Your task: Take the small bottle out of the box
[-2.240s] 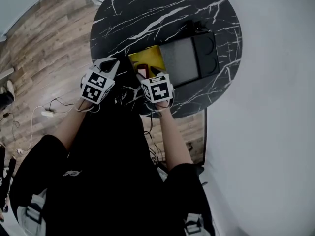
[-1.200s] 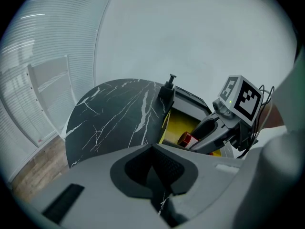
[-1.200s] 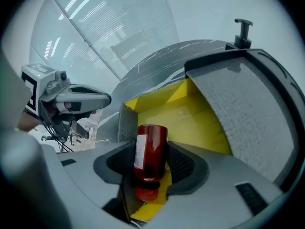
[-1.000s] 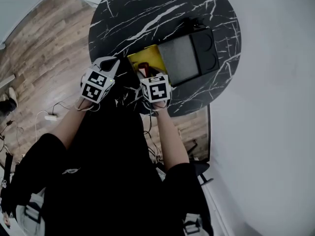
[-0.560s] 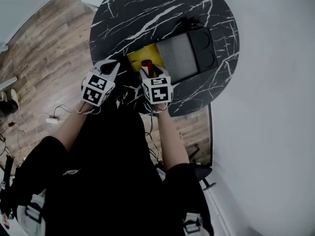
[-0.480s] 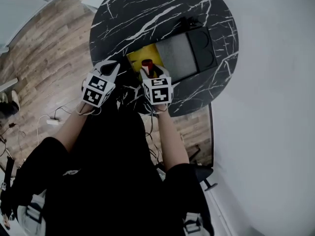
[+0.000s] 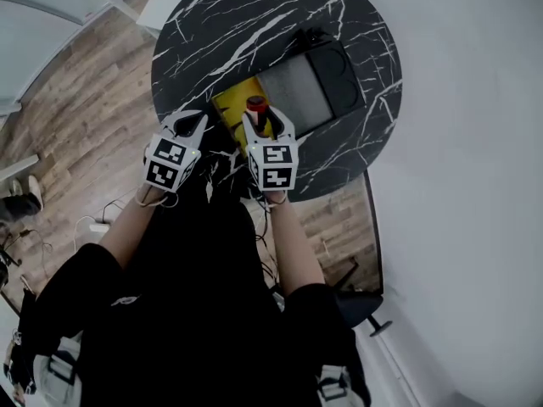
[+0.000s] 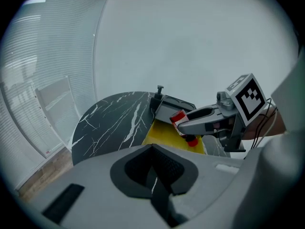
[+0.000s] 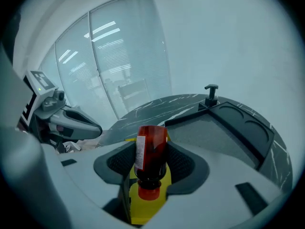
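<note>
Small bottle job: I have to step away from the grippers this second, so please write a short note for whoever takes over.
Left gripper: jaws together, nothing in them, held off to the left of the box.
Right gripper: shut on the small bottle, red cap end lowest.
Things: the bottle is in the air over the yellow box, which sits on the round black marble table next to a black tray.
Done: bottle gripped and, as far as the views show, lifted out of the box.
Left: probably carry it clear of the box and set it on bare table.
</note>
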Demonstrator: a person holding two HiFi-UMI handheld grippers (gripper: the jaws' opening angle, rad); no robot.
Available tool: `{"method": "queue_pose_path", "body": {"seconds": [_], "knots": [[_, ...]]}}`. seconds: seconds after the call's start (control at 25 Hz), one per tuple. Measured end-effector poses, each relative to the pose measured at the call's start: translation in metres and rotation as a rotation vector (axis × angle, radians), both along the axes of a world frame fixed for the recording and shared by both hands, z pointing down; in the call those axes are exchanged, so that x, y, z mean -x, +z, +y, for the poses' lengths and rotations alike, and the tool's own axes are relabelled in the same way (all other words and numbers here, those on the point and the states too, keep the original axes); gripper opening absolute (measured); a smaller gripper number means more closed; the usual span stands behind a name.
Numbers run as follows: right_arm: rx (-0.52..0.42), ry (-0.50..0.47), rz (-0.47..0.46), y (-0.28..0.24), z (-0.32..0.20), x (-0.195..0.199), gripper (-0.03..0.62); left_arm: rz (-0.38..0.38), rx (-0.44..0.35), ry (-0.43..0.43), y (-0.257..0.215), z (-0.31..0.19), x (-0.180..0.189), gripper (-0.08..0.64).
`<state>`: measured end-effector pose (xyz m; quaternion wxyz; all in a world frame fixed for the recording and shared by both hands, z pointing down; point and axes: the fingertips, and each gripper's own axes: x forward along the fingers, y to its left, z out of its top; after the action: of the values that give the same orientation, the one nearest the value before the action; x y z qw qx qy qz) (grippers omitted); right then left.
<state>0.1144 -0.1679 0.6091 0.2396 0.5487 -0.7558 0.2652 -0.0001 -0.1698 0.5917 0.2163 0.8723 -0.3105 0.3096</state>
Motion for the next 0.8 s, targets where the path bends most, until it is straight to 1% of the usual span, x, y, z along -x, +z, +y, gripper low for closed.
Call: {"method": "queue_pose_path", "body": {"seconds": [0.2,0.44,0.52,0.68,0.8], "knots": [[-0.163,0.050,-0.027,-0.036,-0.001,-0.006,0.193,0.003,-0.047,0.004,-0.020,0.003,-0.012,-0.002],[-0.266,0.061,-0.055,-0.075,0.003,-0.005,0.192,0.041,-0.149,-0.002,-0.059,0.002,-0.026,-0.002],[-0.305,0.066,-0.081,-0.088,0.005,-0.004,0.193,0.049,-0.175,-0.014,-0.068,0.004,-0.029,-0.002],[-0.382,0.086,-0.114,-0.116,0.008,-0.007,0.193,0.034,-0.211,-0.026,-0.083,0.010,-0.034,-0.002],[-0.439,0.081,-0.115,-0.139,0.013,-0.006,0.192,0.049,-0.229,-0.039,-0.096,0.017,-0.034,-0.002]]}}
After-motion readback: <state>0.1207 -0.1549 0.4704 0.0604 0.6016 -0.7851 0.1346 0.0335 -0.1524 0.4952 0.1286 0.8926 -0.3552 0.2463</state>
